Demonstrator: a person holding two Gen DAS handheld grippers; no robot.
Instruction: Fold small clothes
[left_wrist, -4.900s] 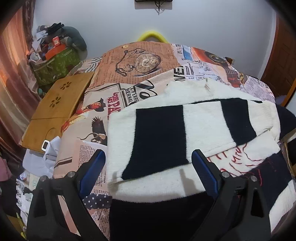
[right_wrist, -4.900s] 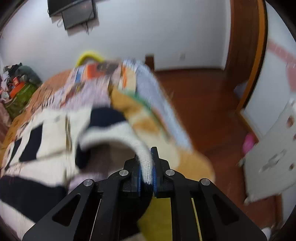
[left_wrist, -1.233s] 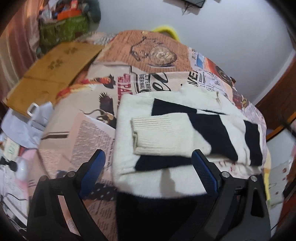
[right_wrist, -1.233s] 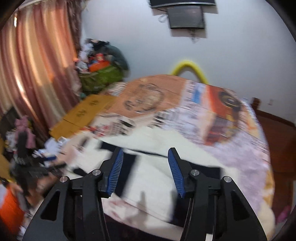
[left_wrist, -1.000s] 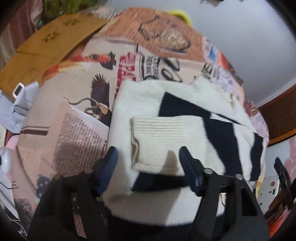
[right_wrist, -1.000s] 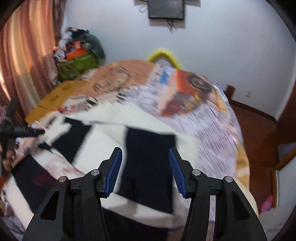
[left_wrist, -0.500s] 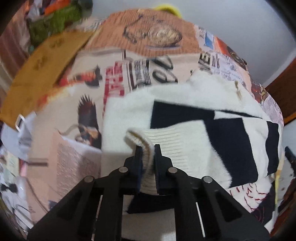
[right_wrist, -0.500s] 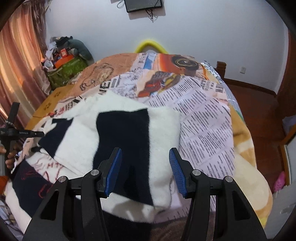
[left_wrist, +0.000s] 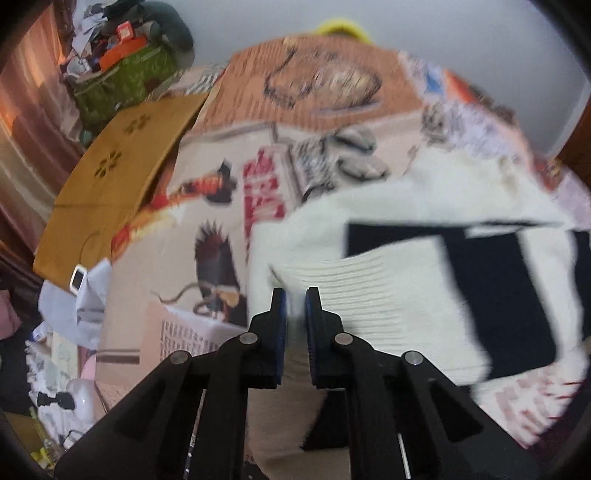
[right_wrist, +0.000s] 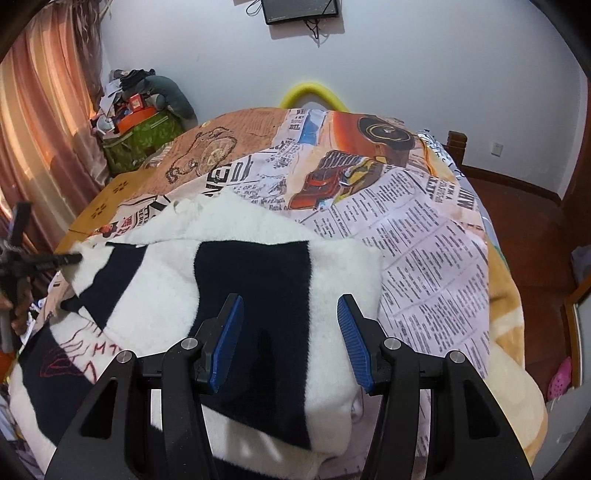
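Note:
A fluffy white sweater with black blocks (left_wrist: 391, 203) lies folded on the bed. Its ribbed white sleeve cuff (left_wrist: 373, 288) lies across the body. My left gripper (left_wrist: 295, 297) is shut on the cuff's left end, with white knit pinched between the blue pads. In the right wrist view the same sweater (right_wrist: 159, 295) fills the foreground, and the left gripper (right_wrist: 75, 257) shows at its far left edge. My right gripper (right_wrist: 290, 308) hangs open just above the sweater's black block (right_wrist: 255, 280), with nothing between its fingers.
A newspaper-print bedspread (right_wrist: 424, 229) covers the bed. A brown board (left_wrist: 122, 162) lies along its left side, with a green bag (left_wrist: 125, 81) and clutter behind. A yellow hoop (right_wrist: 314, 90) rises at the far end. Wooden floor (right_wrist: 517, 199) lies to the right.
The left gripper went from wide open to shut on the sleeve cuff and turned with it. The right gripper swung over the sweater's right part and sank a little, still open.

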